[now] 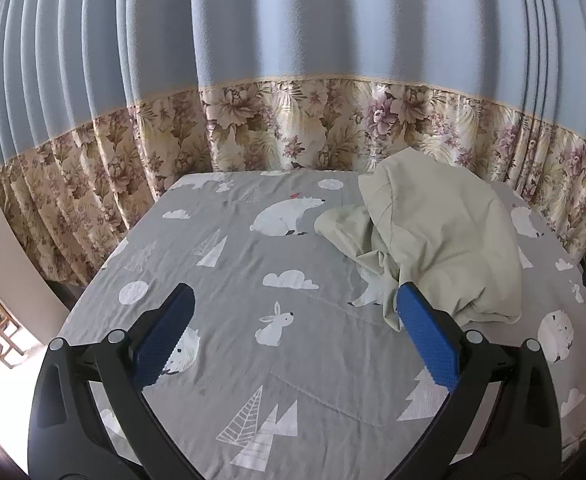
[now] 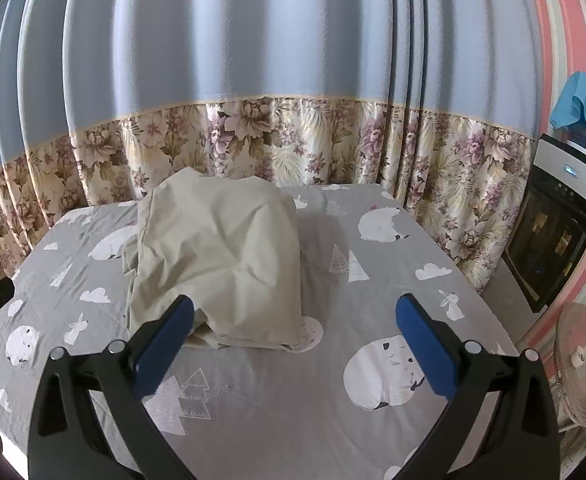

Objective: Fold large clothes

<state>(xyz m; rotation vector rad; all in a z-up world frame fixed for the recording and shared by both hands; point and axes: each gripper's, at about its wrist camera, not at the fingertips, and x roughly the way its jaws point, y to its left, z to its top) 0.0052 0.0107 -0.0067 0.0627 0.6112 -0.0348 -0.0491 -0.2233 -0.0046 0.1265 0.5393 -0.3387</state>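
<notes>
A bed (image 1: pixel 293 360) spread with a grey animal-print sheet stands against floral-hemmed blue curtains (image 2: pixel 253 60), and on it a pale cream garment (image 2: pixel 217 256) lies heaped in a loose, creased mound toward the curtain side of the bed's middle. The left gripper (image 1: pixel 295 336) and right gripper (image 2: pixel 293 344) both hover above the sheet on the near side of the mound, jaws spread wide and holding nothing. The cloth appears thin, light and limp; it should be pinched at a visible hem or corner along the mound's near lower edge, since a grasp mid-fold would likely gather several layers.

Home bedroom: bed (image 2: pixel 253 400) with animal-print sheet, floral curtains (image 2: pixel 253 136).
</notes>
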